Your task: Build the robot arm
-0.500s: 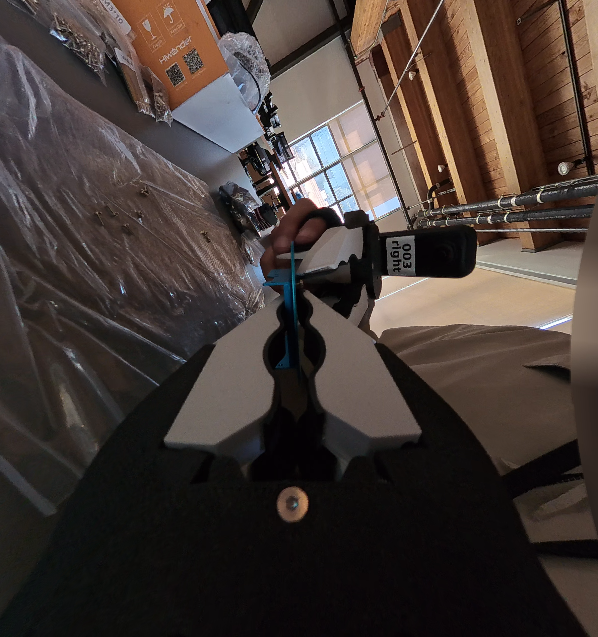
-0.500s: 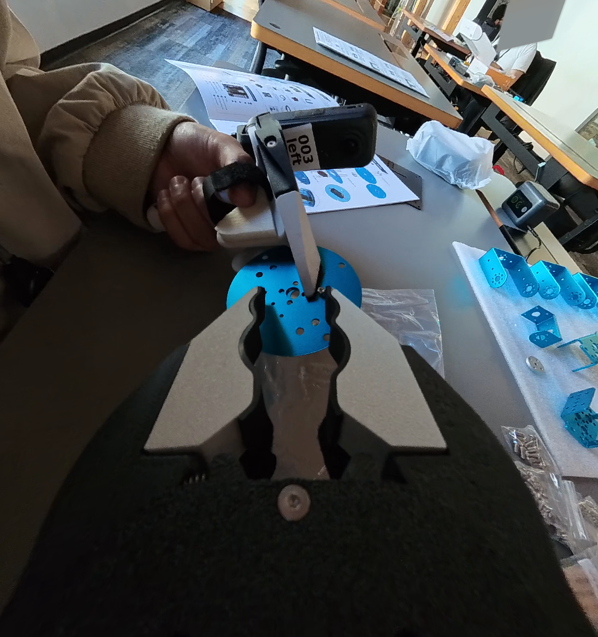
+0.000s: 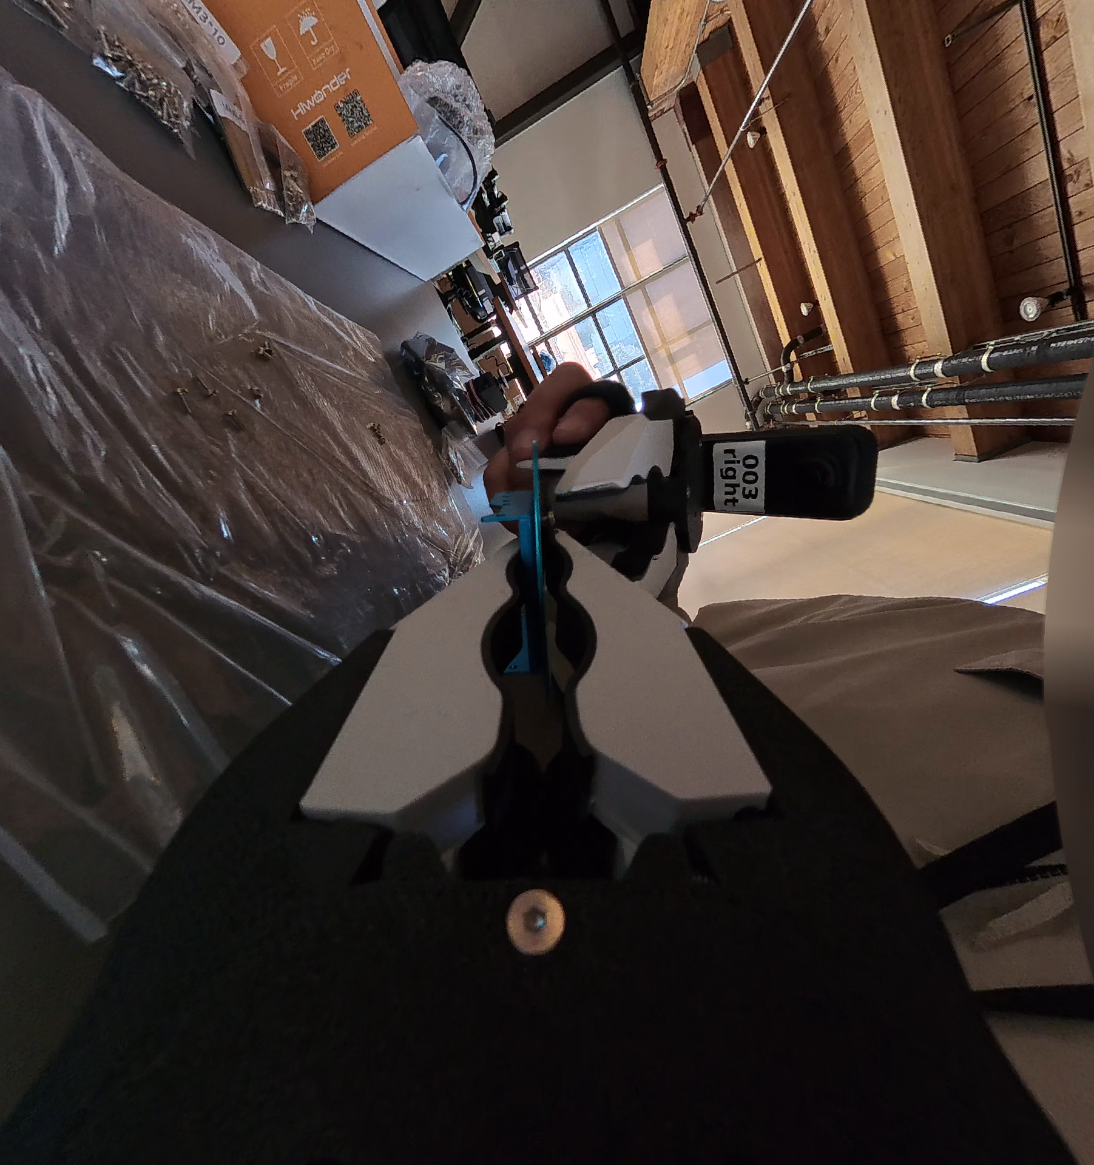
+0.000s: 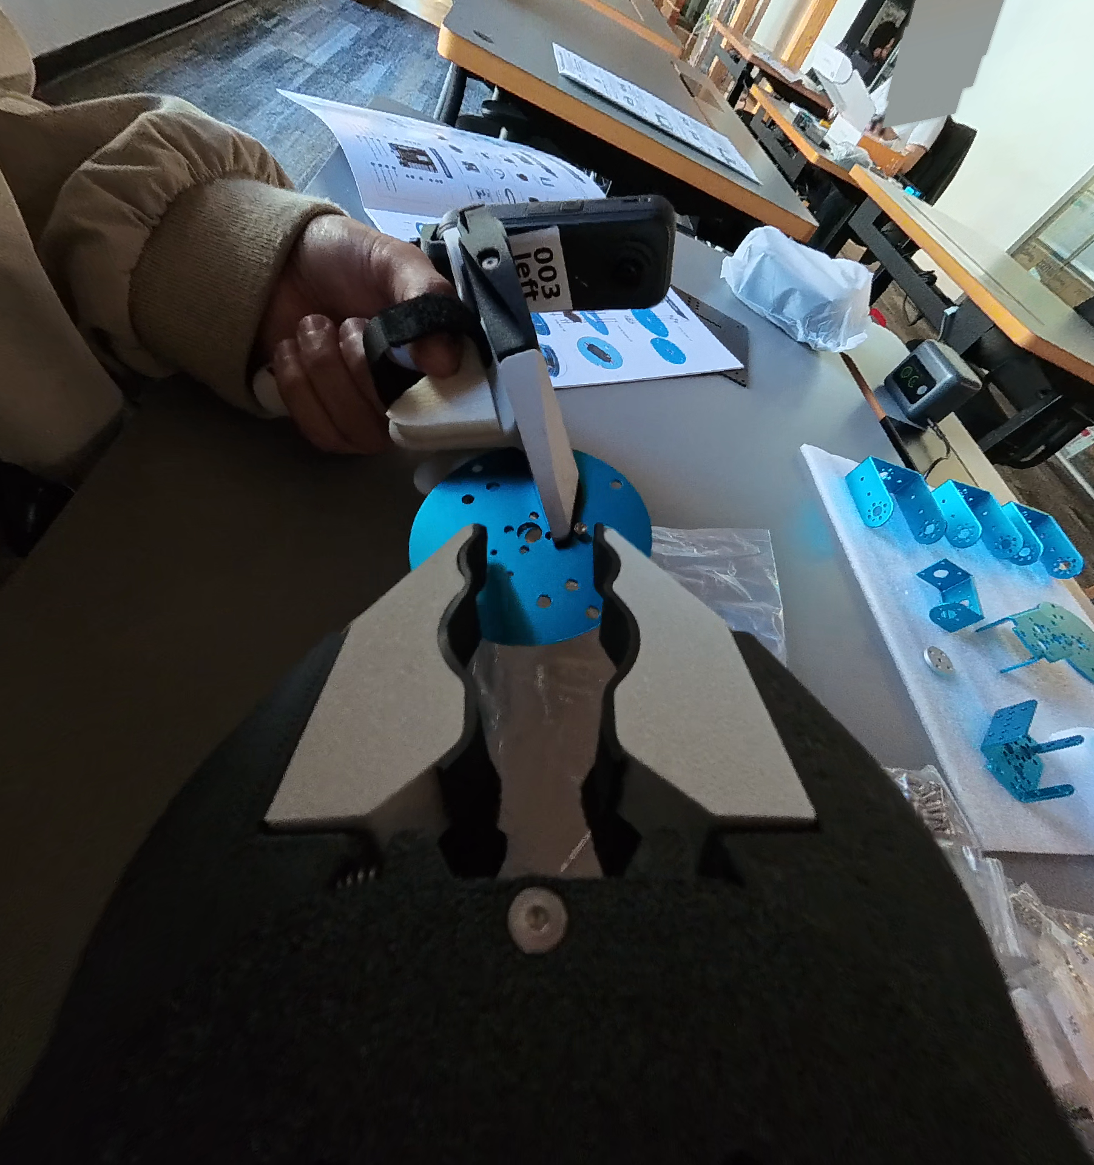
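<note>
A round blue metal disc [image 4: 531, 586] with several holes is held upright above the grey table [image 4: 708, 441]. My left gripper [image 3: 539, 555] is shut on the disc [image 3: 536, 567], seen edge-on, with a small blue bracket [image 3: 506, 510] on its far face. In the right wrist view the left gripper [image 4: 560, 529] comes down from above and pinches the disc near its middle. My right gripper [image 4: 541, 536] is open, its fingers either side of the disc's face, close to a small screw head [image 4: 582, 523]. It also shows in the left wrist view [image 3: 553, 507], tips against the disc.
A white foam sheet [image 4: 897, 681] on the right carries several blue brackets [image 4: 960, 517]. Clear bags of screws [image 4: 1048, 945] lie at the near right and an empty bag [image 4: 721, 567] behind the disc. Printed sheets [image 4: 632, 353], a white wrapped bundle [image 4: 796, 296] and an orange box [image 3: 317, 82] stand farther off. Only a small space, under 4 cm, lies between the two pairs of fingers.
</note>
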